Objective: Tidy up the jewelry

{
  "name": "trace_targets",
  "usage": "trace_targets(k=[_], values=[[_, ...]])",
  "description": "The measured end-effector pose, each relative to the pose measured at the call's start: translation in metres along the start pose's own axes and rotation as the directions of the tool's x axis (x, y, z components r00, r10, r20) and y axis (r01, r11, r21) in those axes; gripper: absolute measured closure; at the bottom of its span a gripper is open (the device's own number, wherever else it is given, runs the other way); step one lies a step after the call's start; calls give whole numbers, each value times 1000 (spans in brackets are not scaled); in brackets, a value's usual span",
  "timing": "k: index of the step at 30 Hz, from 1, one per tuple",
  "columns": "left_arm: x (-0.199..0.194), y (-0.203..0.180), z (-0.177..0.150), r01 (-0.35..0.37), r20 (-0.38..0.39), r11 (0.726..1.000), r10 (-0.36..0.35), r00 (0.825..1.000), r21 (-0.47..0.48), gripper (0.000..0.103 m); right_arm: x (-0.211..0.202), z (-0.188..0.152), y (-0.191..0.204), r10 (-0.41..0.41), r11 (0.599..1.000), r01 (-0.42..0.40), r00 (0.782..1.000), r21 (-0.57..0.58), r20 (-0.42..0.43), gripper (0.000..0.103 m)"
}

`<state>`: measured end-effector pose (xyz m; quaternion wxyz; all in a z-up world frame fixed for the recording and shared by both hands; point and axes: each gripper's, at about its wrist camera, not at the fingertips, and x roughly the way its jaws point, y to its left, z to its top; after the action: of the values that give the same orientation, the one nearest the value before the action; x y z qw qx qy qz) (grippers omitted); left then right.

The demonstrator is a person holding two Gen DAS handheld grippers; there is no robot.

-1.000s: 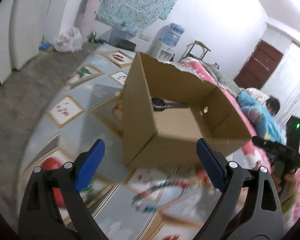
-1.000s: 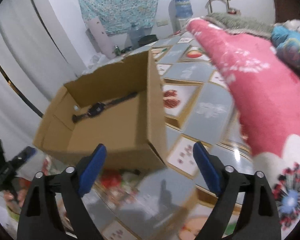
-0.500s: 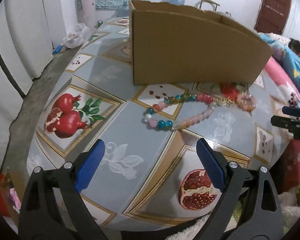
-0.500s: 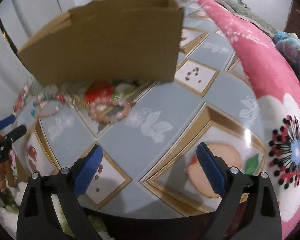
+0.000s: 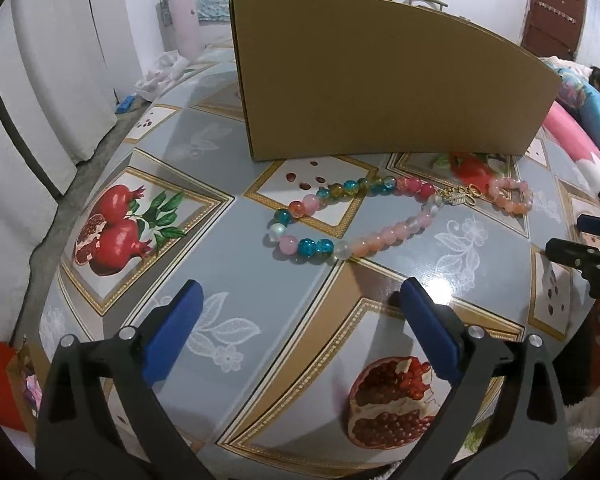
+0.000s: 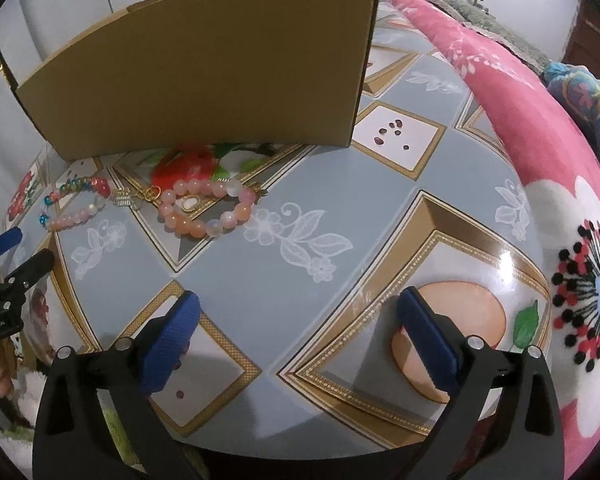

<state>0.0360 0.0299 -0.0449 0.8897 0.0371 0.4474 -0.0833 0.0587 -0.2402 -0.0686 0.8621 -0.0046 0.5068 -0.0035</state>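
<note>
Your left claw (image 5: 298, 312) hangs over the near part of the desk (image 5: 228, 216), its blue pads spread wide and widening further, with nothing between them but the patterned cover. Your right claw (image 6: 298, 320) does the same on its side, jaws opening and empty, above a printed peach-coloured fruit. Ahead of both stands the cardboard box (image 5: 380, 76), its plain brown wall facing you, so you cannot see what lies inside. The jewelry sits on the desk just in front of that wall: a multicoloured bead necklace (image 5: 340, 224) (blue, amber, pink and clear beads) lies in a flattened loop closer to your left claw, and its gold clasp (image 5: 462, 196) rests beside a pink bead bracelet (image 6: 204, 212). The bracelet lies curled in a ring closer to your right claw, with a small oval gold pendant (image 6: 189, 203) inside the ring. Neither piece is touched by either claw. A pink floral blanket (image 6: 540, 168) runs along the right edge of the desk, seen from your right wrist camera.
</note>
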Motion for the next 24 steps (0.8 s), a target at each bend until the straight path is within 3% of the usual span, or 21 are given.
trace_targets(k=[6,15,24], values=[[-2,-2,0,-11,-10,1000,11,1000,-8,7,1,-2,-1,7,1000,-8,1000,8,29,6],[2,1,8,-11,-54,1000,10,999,-8,7,3,2,-2,-4,1000,4,1000,23,11,6],[4,0,11,-12,-48,1000,12,999,-9,7,3,2,-1,-7,1000,6,1000,25,10,6]])
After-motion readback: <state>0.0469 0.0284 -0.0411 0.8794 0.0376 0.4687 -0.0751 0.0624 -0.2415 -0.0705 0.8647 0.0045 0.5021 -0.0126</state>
